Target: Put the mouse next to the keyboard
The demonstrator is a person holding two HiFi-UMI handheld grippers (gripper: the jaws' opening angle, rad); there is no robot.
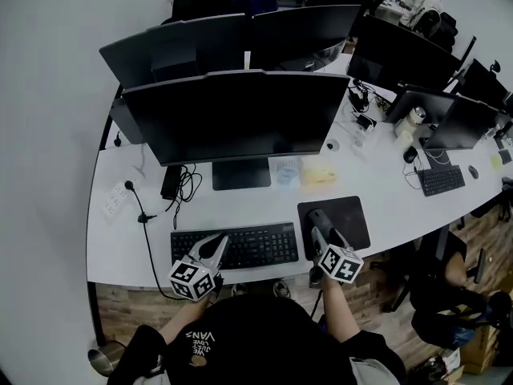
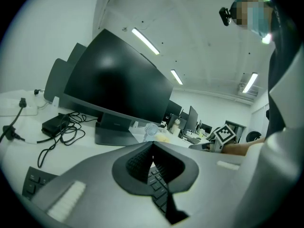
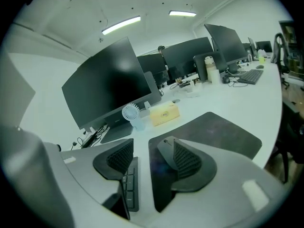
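Note:
A black keyboard (image 1: 234,246) lies on the white desk (image 1: 401,207) in front of the big monitor. To its right is a dark mouse pad (image 1: 341,215) with the dark mouse (image 1: 318,216) near its left edge. My right gripper (image 1: 316,233) stands open over the pad; in the right gripper view the mouse (image 3: 166,149) rests against the inner side of the right finger (image 3: 186,158), apart from the left one, and the keyboard's end (image 3: 129,189) shows below. My left gripper (image 1: 217,246) hovers shut over the keyboard (image 2: 159,190), holding nothing.
The large monitor (image 1: 240,115) and its stand (image 1: 240,174) rise behind the keyboard. A yellow tissue box (image 1: 319,176) and a small fan (image 3: 129,113) stand behind the pad. Cables (image 1: 186,184) and a power strip (image 1: 117,200) lie at the left. More desks and seated people are to the right.

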